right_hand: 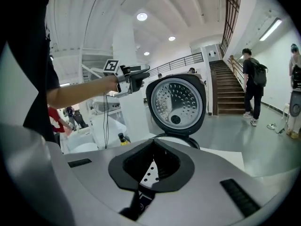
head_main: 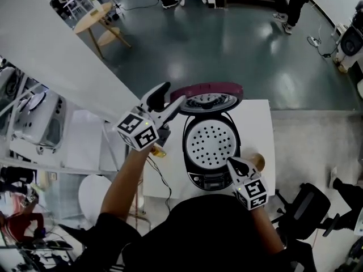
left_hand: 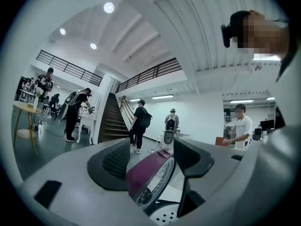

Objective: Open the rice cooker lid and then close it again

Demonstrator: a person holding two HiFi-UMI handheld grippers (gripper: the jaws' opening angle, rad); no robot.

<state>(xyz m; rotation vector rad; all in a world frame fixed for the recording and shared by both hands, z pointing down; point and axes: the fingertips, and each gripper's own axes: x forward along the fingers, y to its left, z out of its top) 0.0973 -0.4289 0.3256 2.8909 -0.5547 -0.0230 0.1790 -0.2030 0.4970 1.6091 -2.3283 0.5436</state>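
On the white table [head_main: 262, 113], the rice cooker [head_main: 211, 147] has its lid [head_main: 212, 97] upright at the far side, rim between the parted jaws of the left gripper [head_main: 173, 97], while the right gripper [head_main: 233, 164], near right, is closed and empty.

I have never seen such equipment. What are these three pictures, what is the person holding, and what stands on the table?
A person holds a hand tool with a claw in each hand. One picture comes from a camera on the head, looking down; the other two come from cameras on the tools. On the white table stands a rice cooker with its purple lid up. The left claw has the lid's edge between its jaws; whether it squeezes is unclear. The right claw is closed and empty.
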